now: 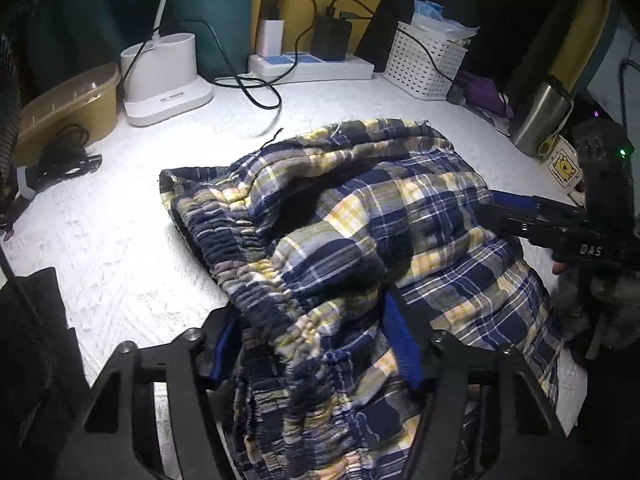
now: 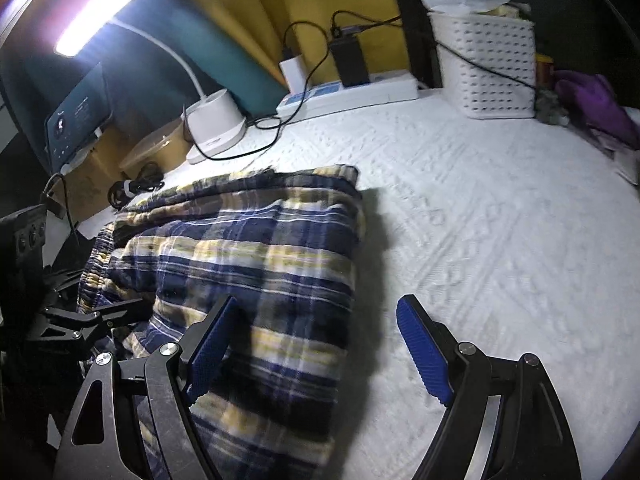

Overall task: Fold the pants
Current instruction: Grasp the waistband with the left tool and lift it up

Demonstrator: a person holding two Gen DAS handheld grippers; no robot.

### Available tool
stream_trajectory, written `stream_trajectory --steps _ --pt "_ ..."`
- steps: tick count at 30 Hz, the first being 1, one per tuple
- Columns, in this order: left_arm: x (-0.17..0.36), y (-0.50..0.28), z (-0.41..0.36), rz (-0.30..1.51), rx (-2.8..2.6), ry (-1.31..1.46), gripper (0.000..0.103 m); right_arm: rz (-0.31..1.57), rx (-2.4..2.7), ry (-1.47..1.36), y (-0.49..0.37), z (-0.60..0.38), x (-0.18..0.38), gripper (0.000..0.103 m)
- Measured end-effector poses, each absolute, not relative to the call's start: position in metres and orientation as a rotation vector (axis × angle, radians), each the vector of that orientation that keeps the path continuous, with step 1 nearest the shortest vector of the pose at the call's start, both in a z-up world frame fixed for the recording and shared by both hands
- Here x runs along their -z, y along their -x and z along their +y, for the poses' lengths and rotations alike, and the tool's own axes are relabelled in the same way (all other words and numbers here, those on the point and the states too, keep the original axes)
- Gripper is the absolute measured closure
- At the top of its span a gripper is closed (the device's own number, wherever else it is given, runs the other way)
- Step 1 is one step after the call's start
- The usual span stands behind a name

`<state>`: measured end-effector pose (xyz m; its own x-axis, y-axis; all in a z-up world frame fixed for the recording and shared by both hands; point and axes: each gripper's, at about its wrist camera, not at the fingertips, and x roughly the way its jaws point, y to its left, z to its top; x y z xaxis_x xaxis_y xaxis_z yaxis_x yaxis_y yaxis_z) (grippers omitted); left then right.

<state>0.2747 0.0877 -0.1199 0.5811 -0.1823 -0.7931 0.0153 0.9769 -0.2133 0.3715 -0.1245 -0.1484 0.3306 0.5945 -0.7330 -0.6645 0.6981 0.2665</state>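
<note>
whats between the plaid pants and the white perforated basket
Only bare white textured table cover lies between the plaid pants and the white perforated basket, clearest in the right wrist view.

Glaring desk lamp (image 2: 100,8), dark fisheye corners, slight blur

The pants (image 1: 340,248) lie on the table (image 1: 120,240), with the power strip (image 1: 312,66) behind and the basket (image 1: 424,60) to its right.

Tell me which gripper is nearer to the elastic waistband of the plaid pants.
Left. The left gripper has the bunched waistband lying between its fingers. The right gripper stands open at the opposite edge of the pants, one finger over plaid, the other over the white cover.
</note>
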Motion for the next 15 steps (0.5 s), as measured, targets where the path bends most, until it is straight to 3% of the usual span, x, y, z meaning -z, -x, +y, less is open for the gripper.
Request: stream_trajectory --steps 6,8,15 --pt "0.118 -0.276 0.079 0.934 0.164 0.149 0.058 0.911 -0.907 0.173 -0.364 -0.097 0.15 0.021" --pt "0.118 -0.276 0.079 0.93 0.178 0.15 0.063 0.905 -0.896 0.186 -0.363 -0.092 0.15 0.037" --pt "0.11 -0.273 0.075 0.9 0.197 0.142 0.069 0.865 -0.87 0.253 -0.351 -0.085 0.143 0.063"
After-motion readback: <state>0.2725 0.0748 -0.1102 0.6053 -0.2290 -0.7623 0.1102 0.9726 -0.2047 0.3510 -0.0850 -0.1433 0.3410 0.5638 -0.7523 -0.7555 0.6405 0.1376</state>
